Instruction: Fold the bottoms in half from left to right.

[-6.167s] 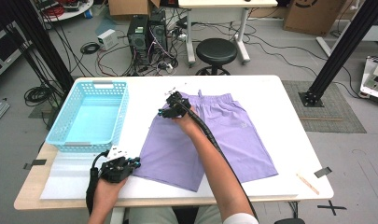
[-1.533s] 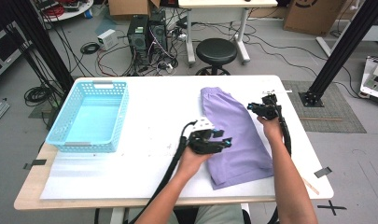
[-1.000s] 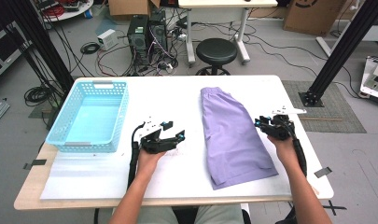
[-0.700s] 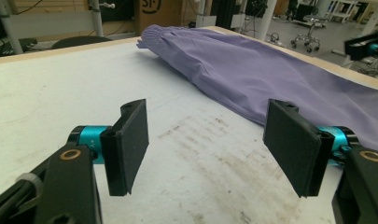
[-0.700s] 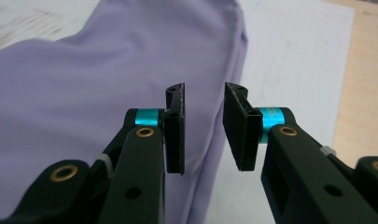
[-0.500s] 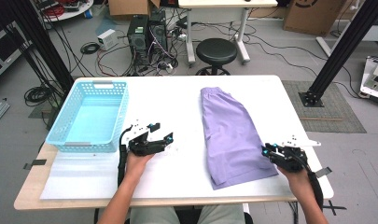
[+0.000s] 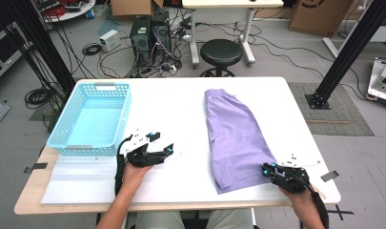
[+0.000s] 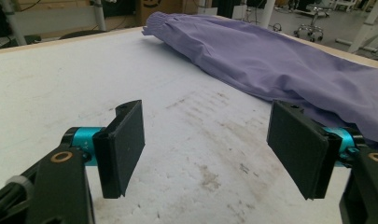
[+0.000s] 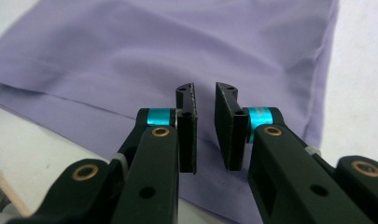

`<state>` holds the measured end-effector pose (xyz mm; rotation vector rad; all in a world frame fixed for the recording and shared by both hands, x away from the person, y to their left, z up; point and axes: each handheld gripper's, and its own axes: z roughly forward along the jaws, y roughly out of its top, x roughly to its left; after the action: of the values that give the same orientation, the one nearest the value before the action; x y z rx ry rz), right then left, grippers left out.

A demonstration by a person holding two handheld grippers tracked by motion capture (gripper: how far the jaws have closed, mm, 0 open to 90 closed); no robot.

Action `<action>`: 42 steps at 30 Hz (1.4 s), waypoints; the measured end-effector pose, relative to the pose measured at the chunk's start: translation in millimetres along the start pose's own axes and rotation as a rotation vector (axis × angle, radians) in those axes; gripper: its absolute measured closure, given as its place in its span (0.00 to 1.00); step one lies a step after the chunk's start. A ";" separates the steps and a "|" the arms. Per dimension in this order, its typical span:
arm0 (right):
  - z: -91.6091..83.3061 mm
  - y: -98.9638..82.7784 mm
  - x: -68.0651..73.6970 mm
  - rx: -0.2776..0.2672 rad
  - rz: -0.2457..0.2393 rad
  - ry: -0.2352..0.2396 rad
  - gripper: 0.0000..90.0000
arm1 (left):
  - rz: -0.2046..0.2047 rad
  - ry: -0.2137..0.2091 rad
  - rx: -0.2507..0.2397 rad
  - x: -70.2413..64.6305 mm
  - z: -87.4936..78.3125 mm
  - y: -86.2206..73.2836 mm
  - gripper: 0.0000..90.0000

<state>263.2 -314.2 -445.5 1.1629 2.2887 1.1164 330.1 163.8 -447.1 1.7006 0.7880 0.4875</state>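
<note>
Purple shorts, folded in half lengthwise, lie right of the table's middle. My right gripper is low over their near right corner. Its jaws have just been closing, and in the right gripper view a narrow gap remains with nothing between the pads; the purple fabric lies beneath. My left gripper hovers over bare table left of the shorts. Its jaws widened within the last second and stand wide open and empty, pointing toward the shorts.
A light blue basket stands at the table's left side, with a white sheet in front of it. A thin wooden stick lies near the front right corner. A black stool stands beyond the far edge.
The shorts, earlier spread flat, are now folded in half. My right gripper has come down the shorts' right side to their near corner. My left gripper drew away left from the shorts.
</note>
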 end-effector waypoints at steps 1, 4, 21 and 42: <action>2.4 0.1 -0.2 0.010 0.001 0.000 0.89 | -0.002 0.001 -0.003 0.2 -1.0 0.2 0.31; 8.9 2.3 -3.1 0.021 0.014 -0.006 0.86 | -0.006 0.004 -0.007 0.9 -1.9 0.6 0.31; -4.5 2.4 -3.5 0.036 0.025 0.011 1.00 | -0.018 0.004 -0.001 2.5 -3.5 -1.8 0.31; -29.0 -1.6 -18.9 -0.011 0.077 -0.136 0.86 | -0.014 0.003 0.003 2.2 -3.1 -1.7 0.31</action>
<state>256.5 -344.2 -429.3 1.2908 2.1495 1.0413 329.1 167.7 -448.1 1.6963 0.8022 0.4798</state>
